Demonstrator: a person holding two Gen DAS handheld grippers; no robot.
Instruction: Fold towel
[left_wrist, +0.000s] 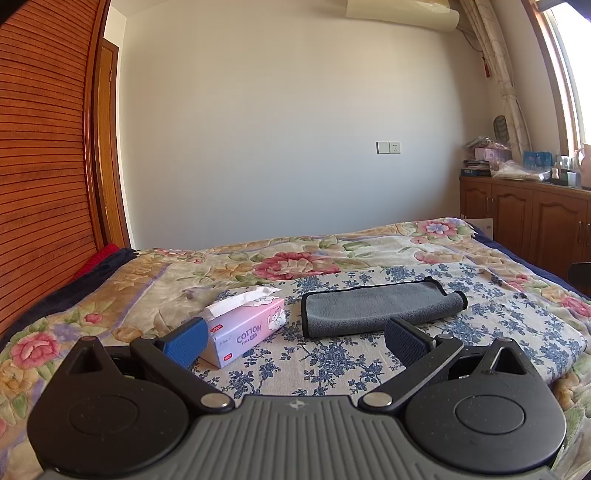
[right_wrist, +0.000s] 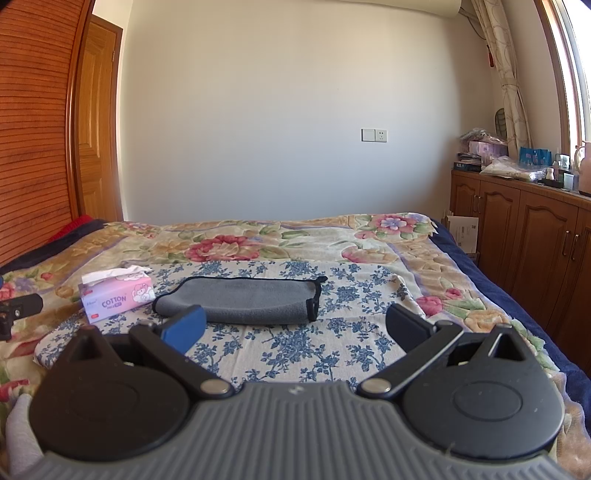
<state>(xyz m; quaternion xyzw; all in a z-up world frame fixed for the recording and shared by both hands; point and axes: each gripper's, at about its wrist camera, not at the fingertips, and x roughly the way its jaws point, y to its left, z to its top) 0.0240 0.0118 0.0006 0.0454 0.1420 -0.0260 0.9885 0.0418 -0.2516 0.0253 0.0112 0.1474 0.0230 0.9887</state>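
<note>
A grey towel with black edging (left_wrist: 376, 308) lies folded into a long narrow strip on the blue-flowered cloth (left_wrist: 332, 354) on the bed. It also shows in the right wrist view (right_wrist: 251, 301). My left gripper (left_wrist: 295, 341) is open and empty, held just short of the towel's near edge. My right gripper (right_wrist: 295, 328) is open and empty, with its left finger (right_wrist: 184, 328) in front of the towel's near left part. Neither gripper touches the towel.
A pink tissue box marked COTTON (left_wrist: 245, 326) stands left of the towel, also in the right wrist view (right_wrist: 118, 295). The floral bedspread (right_wrist: 258, 240) covers the bed. Wooden cabinets (right_wrist: 535, 229) with clutter on top line the right wall. A wooden wardrobe (left_wrist: 44, 147) stands at left.
</note>
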